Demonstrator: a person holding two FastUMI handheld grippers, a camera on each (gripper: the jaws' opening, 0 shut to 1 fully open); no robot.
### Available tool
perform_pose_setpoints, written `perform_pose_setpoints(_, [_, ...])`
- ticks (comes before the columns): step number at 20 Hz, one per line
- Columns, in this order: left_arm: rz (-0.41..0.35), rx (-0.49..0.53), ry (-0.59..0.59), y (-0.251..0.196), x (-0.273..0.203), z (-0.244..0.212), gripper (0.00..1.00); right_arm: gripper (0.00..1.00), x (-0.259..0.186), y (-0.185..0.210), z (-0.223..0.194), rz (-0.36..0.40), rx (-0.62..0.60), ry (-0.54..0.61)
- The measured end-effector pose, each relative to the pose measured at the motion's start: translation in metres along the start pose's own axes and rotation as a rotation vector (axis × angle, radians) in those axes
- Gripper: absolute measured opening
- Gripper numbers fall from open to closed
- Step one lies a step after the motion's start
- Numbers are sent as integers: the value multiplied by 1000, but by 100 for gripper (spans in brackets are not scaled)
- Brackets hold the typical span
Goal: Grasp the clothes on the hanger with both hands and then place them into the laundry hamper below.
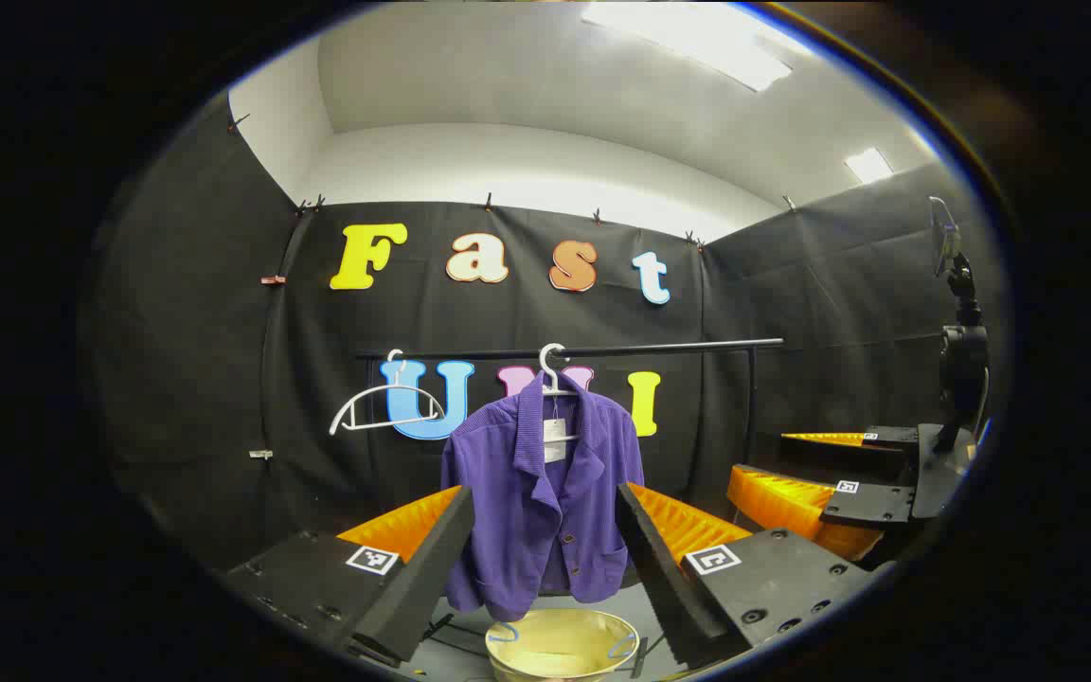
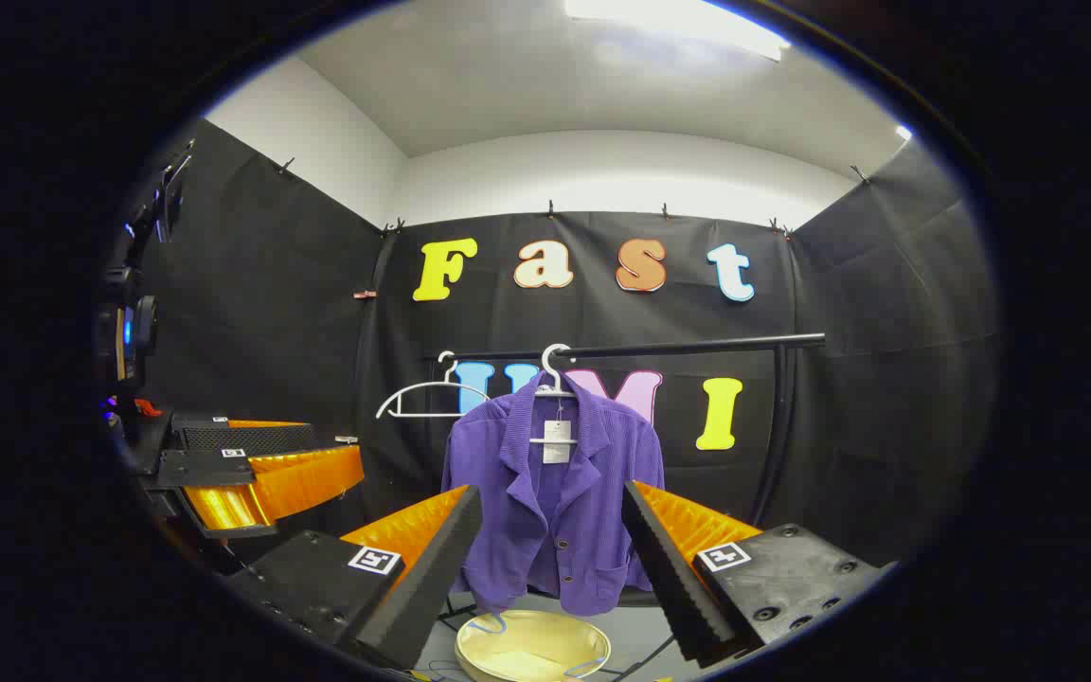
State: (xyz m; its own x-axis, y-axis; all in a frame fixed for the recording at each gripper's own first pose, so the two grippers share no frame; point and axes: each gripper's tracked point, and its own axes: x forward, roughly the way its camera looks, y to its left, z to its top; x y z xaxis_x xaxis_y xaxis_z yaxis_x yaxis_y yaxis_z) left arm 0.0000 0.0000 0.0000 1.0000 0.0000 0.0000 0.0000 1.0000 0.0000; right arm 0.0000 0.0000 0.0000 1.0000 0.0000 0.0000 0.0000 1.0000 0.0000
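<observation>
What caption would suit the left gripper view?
Open left gripper faces a purple jacket hanging on a rail, hamper below.

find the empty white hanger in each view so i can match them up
Left gripper view: the empty hanger hangs left of centre on the rail, left of the purple jacket.
Right gripper view: the empty hanger is again just left of the purple jacket.
Shared landmark: the yellow hamper below the jacket.

No readable text: the white tag (image 1: 555,441) on the purple jacket (image 1: 545,502) is too small to read, and the square markers (image 2: 374,560) on the gripper fingers carry only black-and-white patterns
</observation>
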Motion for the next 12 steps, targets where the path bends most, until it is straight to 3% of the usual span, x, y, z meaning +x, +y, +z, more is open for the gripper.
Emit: perform_pose_setpoints(12, [-27, -5, 35, -15, -6, -7, 94, 97, -16, -7, -9, -17, 14, 28])
